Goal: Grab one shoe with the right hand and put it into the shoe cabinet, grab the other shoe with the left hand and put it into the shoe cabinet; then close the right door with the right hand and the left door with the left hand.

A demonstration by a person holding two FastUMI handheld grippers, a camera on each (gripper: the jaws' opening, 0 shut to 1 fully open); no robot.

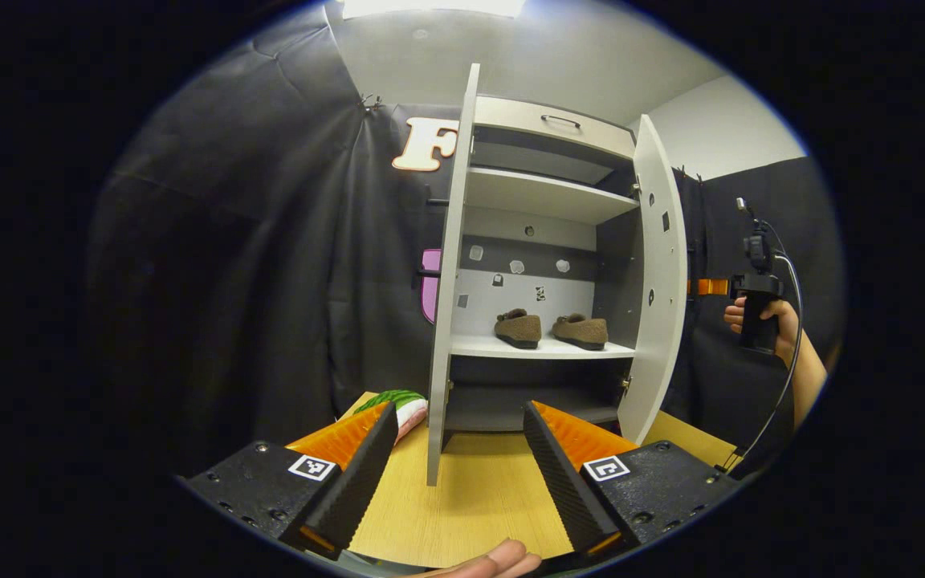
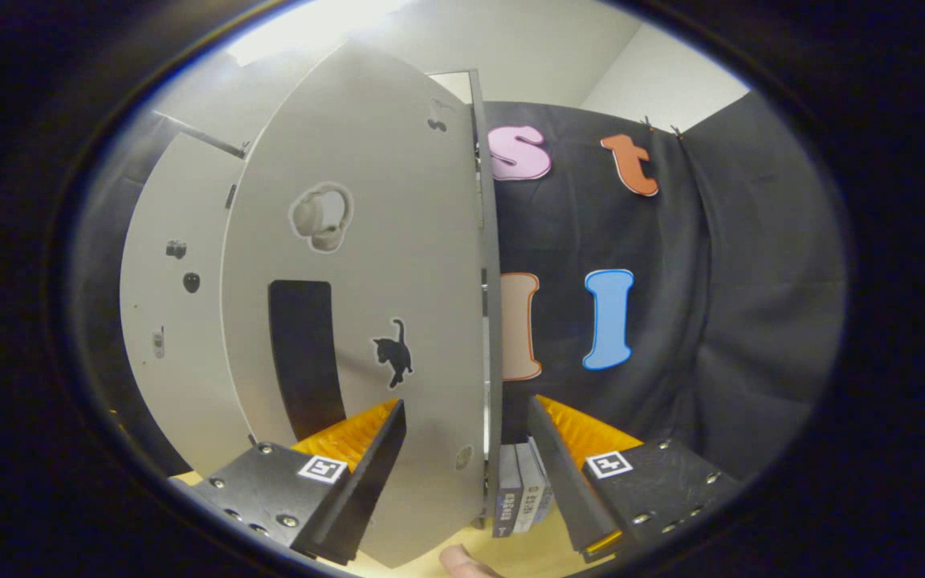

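The white shoe cabinet (image 1: pixel 543 197) stands on the table with both doors swung open. Two brown shoes (image 1: pixel 518 327) (image 1: pixel 581 330) sit side by side on its middle shelf. My left gripper (image 1: pixel 458 457) is open and empty, low in front of the cabinet, and the left door's edge (image 1: pixel 446 281) rises just ahead between its fingers. My right gripper (image 1: pixel 703 286), held by a hand, reaches behind the right door (image 1: pixel 659 281). In the right gripper view that gripper (image 2: pixel 466 457) is open. The right door's outer face (image 2: pixel 382 265) is close ahead, with the door's free edge standing between the fingers.
A wooden tabletop (image 1: pixel 478 498) carries the cabinet. A green and pink object (image 1: pixel 398 405) lies left of the cabinet's foot. Small upright boxes (image 2: pixel 523 490) stand by the cabinet's right side. The left door (image 2: pixel 165 321) shows beyond the right one. Black cloth walls surround the booth.
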